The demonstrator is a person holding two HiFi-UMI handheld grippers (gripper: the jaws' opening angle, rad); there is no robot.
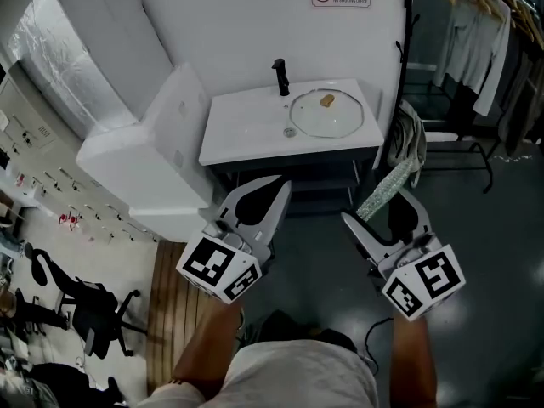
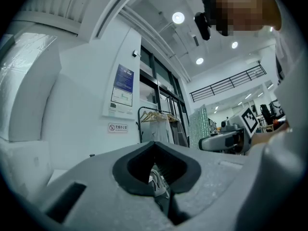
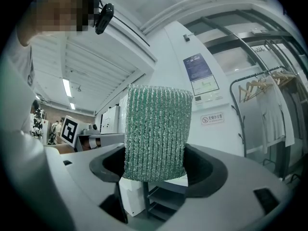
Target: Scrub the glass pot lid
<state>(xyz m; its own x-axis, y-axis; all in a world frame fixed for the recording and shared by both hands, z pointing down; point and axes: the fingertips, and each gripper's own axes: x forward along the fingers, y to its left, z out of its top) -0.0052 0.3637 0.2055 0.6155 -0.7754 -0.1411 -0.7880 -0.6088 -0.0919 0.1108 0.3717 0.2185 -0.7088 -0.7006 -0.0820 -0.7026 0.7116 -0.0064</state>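
Approach step, scrubbing not started. The glass pot lid (image 1: 327,116) lies flat on the far white table (image 1: 246,134), right of the black faucet (image 1: 280,76), with its tan knob (image 1: 327,100) facing up. Both tools are on the near side, well apart from it and over the dark floor.

Right tool (image 1: 376,206): jaws clamped on a green mesh scrub cloth (image 3: 156,129). The cloth stands up out of the jaws and fills the gap between them.

Left tool (image 1: 276,189): jaws fully together, nothing between them. It sits left of the right tool and points toward the table.

A clothes rack (image 1: 476,24) with hanging garments stands far right. A white box-shaped unit (image 1: 153,160) sits left of the table.

Judgement: the scrubber is in hand, so pickup looks done and the rest of the task remains. The next move probably calls for closing the gap to the table and bringing the cloth down flat on the glass. The left tool will likely need to open and pin the lid by its knob or rim. Otherwise the lid could slide on the smooth top.
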